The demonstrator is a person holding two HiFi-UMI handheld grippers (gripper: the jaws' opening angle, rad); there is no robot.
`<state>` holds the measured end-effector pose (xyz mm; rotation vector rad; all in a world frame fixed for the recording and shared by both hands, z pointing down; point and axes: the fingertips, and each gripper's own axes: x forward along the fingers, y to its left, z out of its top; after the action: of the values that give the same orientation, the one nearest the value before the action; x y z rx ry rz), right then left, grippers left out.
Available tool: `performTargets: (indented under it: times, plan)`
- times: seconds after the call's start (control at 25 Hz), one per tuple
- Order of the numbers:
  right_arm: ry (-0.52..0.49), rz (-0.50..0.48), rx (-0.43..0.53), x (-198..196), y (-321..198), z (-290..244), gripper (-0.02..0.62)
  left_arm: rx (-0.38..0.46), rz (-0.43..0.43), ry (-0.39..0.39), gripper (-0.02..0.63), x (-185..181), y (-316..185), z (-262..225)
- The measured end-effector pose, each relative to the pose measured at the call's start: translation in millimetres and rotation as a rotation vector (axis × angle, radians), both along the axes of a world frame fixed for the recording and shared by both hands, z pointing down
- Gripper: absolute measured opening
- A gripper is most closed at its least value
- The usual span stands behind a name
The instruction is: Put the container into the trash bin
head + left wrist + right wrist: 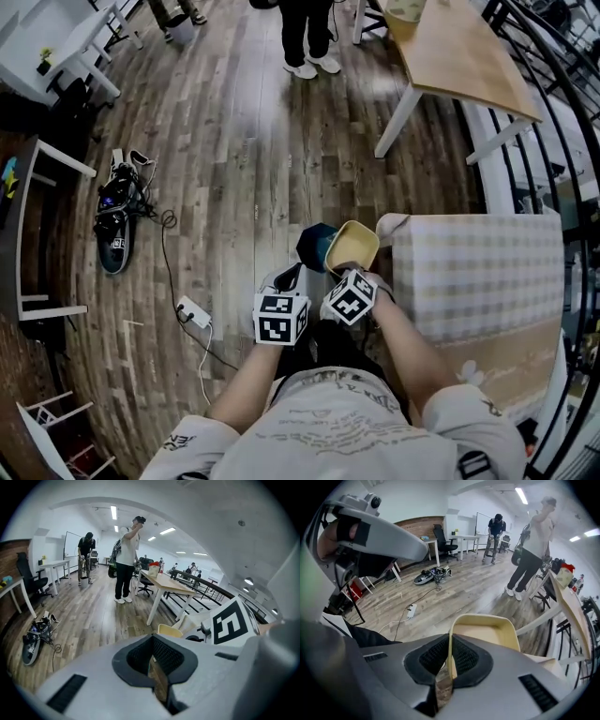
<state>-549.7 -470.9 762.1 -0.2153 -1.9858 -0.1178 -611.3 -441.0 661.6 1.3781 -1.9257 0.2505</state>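
A beige, square-cornered plastic container (352, 245) hangs open side up over the wooden floor. My right gripper (343, 270) is shut on its near rim. In the right gripper view the thin wall of the container (486, 631) is pinched between the black pads. Touching its left side is a dark blue round thing (314, 246), possibly the trash bin; I cannot tell for sure. My left gripper (285, 280) stays just left of the right one, shut with nothing between its pads (161, 660). The container (169, 630) also peeks over the left gripper's jaws.
A table under a checked cloth (483, 272) stands close on the right, with a wooden table (469, 56) farther off. A person (305, 37) stands ahead. A power strip (193, 311) with cable and a dark heap (117, 220) lie on the floor at the left.
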Motion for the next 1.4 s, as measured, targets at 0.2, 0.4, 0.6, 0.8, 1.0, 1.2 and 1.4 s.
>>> performTargets:
  times: [0.2, 0.4, 0.6, 0.8, 1.0, 1.2, 1.4]
  plan:
    - [0.08, -0.007, -0.085, -4, 14, 79, 0.017, -0.041, 0.023, 0.053, 0.005, -9, 12, 56]
    - [0.153, -0.035, -0.156, -23, 23, 167, 0.018, -0.085, 0.034, 0.09, 0.005, -31, 23, 122]
    - [0.202, -0.017, -0.221, -33, 30, 234, 0.018, -0.142, 0.051, 0.129, 0.005, -41, 36, 179]
    - [0.214, -0.051, -0.233, -47, 29, 280, 0.018, -0.176, 0.077, 0.139, 0.005, -49, 35, 215]
    - [0.23, -0.104, -0.224, -56, 26, 309, 0.018, -0.175, 0.057, 0.139, 0.005, -62, 35, 228]
    - [0.244, -0.087, -0.19, -64, 17, 321, 0.167, -0.186, 0.034, 0.152, 0.005, -63, 41, 238]
    - [0.16, 0.046, -0.099, -74, 1, 300, 0.005, -0.177, 0.031, 0.151, 0.005, -68, 41, 231]
